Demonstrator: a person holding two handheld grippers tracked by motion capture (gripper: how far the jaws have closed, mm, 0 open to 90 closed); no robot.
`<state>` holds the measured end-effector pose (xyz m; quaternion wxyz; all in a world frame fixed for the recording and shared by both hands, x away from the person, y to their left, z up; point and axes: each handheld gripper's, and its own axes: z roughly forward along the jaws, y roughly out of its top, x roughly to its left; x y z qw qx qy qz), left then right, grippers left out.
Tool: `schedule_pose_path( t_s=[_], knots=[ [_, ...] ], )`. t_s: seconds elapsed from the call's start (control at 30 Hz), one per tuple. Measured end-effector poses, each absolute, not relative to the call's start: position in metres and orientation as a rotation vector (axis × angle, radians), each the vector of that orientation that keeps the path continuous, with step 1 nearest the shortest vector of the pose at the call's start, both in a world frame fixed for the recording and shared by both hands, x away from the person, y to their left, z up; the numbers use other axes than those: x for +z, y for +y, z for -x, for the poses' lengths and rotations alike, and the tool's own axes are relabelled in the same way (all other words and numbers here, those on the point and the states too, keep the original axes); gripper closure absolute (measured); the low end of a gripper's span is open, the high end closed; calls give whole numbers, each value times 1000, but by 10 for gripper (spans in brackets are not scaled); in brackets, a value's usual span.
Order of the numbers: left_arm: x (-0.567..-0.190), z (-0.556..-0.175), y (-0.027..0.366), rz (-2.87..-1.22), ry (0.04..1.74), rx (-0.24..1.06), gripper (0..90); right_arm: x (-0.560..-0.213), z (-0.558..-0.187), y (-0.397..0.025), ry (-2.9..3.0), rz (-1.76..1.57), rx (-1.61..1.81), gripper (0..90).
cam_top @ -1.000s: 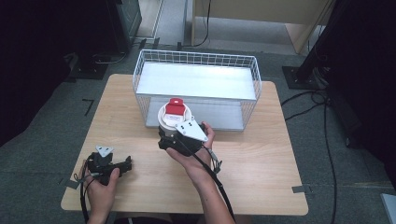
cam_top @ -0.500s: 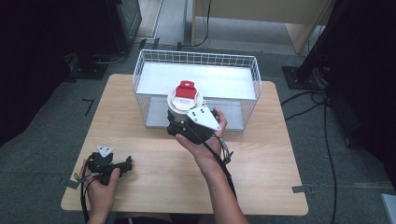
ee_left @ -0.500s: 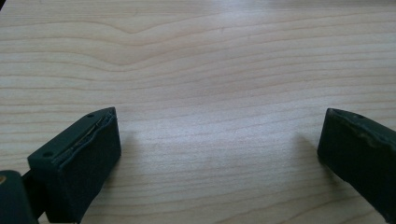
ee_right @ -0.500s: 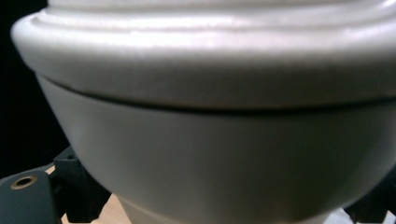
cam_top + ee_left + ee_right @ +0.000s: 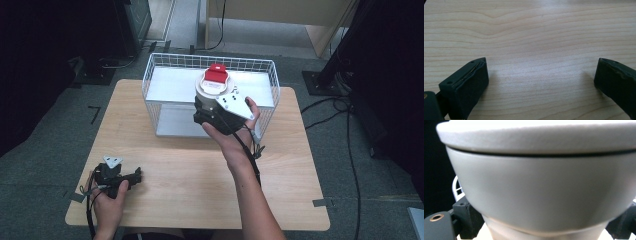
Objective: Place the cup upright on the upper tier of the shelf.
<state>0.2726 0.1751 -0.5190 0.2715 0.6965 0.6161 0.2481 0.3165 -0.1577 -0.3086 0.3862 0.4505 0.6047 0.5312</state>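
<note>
The right tongs (image 5: 212, 102) pinch a white round plastic container with a red flip-top lid (image 5: 214, 86), their black jaws pressed against its lower body from either side. In the right gripper view the container's pale wall (image 5: 541, 192) bulges wide and close, with a thin dark seam running under its white lid rim, and one jaw shows at each bottom corner, snug against the narrower base. The container is held upright in the air, raised above the front edge of a white wire mesh basket (image 5: 160, 70), and touches neither the basket nor the light wooden surface (image 5: 200, 175). The grey three-cornered plate on top of these tongs tilts toward the person's right, and the right hand (image 5: 232, 127) wraps the grip from below, forearm reaching in from the bottom edge.

The left tongs (image 5: 136, 175) lie low at the near left corner of the surface, well apart from the basket and the container. Their jaws stand spread wide with nothing between them; in the left gripper view bare wood grain (image 5: 539, 50) shows across the whole gap. The left hand (image 5: 107, 197) holds them just above or on the wood.

The basket sits at the far side of the surface, its white floor bare.
</note>
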Motion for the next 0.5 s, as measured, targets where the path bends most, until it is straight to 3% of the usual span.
schedule_pose_path(
  t_s=[0.5],
  knots=[
    [-519, -273, 175, -1875, 1660, 667, 0, -293, -360, -165, 1501, -1130, 1362, 91]
  ],
)
